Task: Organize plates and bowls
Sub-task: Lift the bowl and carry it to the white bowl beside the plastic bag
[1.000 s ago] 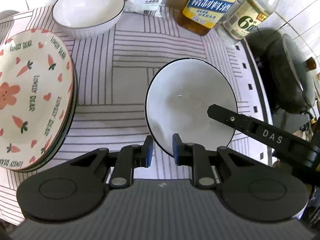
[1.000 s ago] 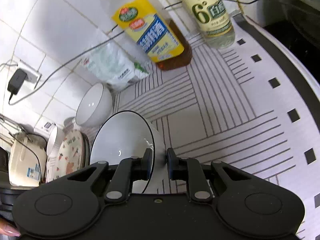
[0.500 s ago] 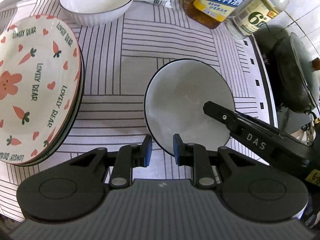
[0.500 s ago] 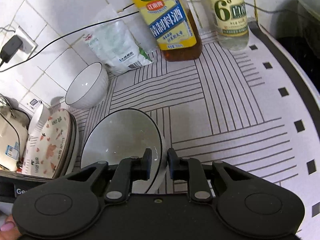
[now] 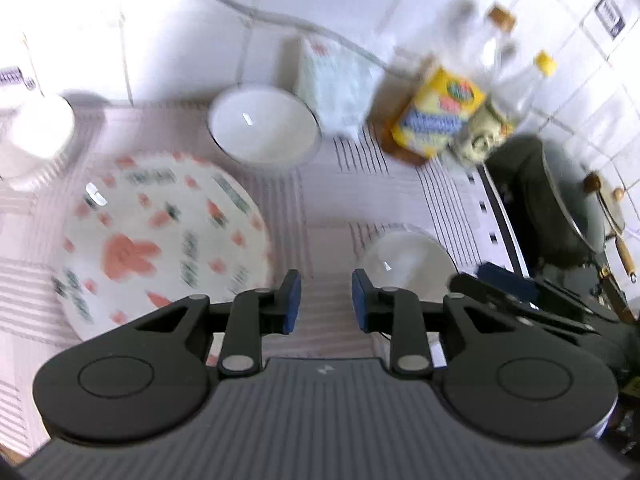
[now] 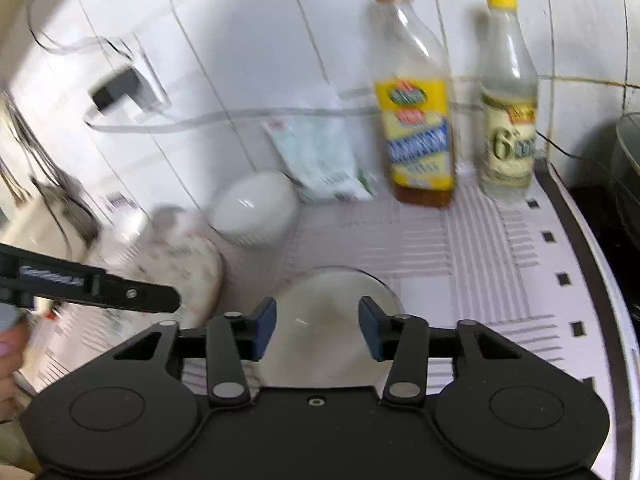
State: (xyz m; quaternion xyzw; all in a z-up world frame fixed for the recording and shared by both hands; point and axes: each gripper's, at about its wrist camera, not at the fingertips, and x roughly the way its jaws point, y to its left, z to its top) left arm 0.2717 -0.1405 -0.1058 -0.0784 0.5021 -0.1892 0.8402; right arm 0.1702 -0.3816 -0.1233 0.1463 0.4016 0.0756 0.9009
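A white bowl with a dark rim (image 5: 404,264) (image 6: 332,320) rests on the striped mat, free of both grippers. My left gripper (image 5: 322,300) is open and empty, just left of the bowl. My right gripper (image 6: 318,328) is open, pulled back, the bowl showing between its fingers. A second white bowl (image 5: 262,126) (image 6: 254,208) stands by the back wall. A stack of carrot-pattern plates (image 5: 160,240) (image 6: 176,264) lies at the left. The frames are blurred.
Two bottles (image 6: 416,120) (image 6: 508,112) and a white bag (image 6: 320,160) stand against the tiled wall. A dark wok with lid (image 5: 568,208) sits on the stove at the right. A white cup (image 5: 34,132) is at far left.
My right gripper opened and let go of the bowl, which now sits flat on the mat. Both grippers drew back and up; the left one also opened wider.
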